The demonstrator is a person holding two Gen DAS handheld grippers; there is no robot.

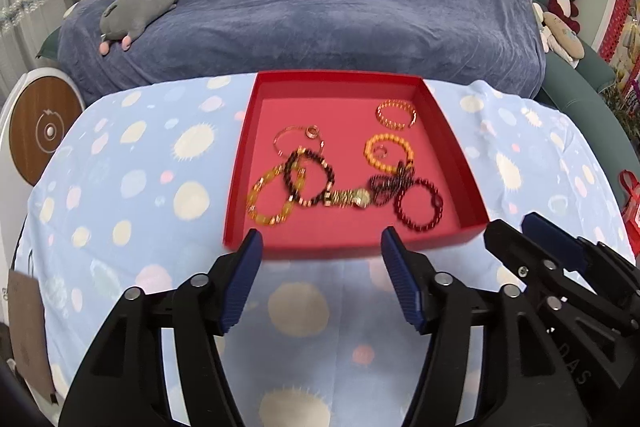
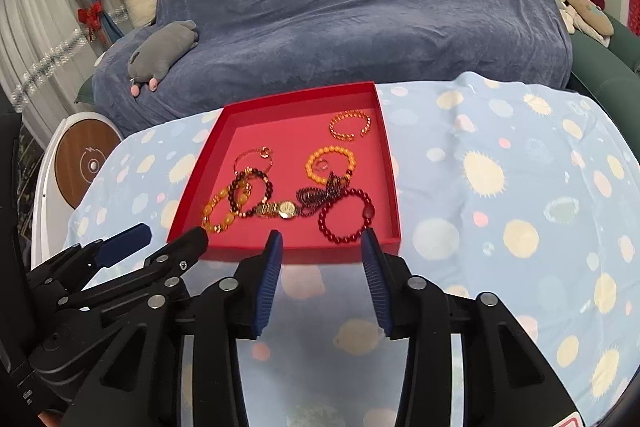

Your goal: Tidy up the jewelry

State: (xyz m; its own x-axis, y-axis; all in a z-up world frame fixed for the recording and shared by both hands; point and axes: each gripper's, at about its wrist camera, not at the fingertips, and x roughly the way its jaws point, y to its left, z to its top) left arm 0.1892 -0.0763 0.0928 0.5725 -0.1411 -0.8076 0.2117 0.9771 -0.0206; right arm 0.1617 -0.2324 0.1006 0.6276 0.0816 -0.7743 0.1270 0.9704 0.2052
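A shallow red tray [image 1: 452, 147] [image 2: 390, 163] lies on the spotted blue cloth and holds several bracelets. Among them are an amber bracelet [image 1: 266, 201] [image 2: 218, 213], a dark bead bracelet [image 1: 310, 179] [image 2: 252, 193], a gold watch [image 1: 352, 198] [image 2: 282, 209], a dark red bracelet [image 1: 420, 207] [image 2: 346, 215], an orange bead bracelet [image 1: 388, 151] [image 2: 330, 163] and a gold chain bracelet [image 1: 396, 113] [image 2: 350, 125]. My left gripper [image 1: 322, 241] hovers open before the tray's near edge, nothing between its pads. My right gripper [image 2: 322, 241] is open there too, empty, beside the left one.
The table wears a light blue cloth with pale dots [image 1: 140, 187] [image 2: 500, 187]. Behind it stands a sofa under a blue-grey cover [image 1: 320, 7] with a grey plush toy [image 1: 140, 7] on it. A round white and wood device [image 1: 44, 131] sits at the left.
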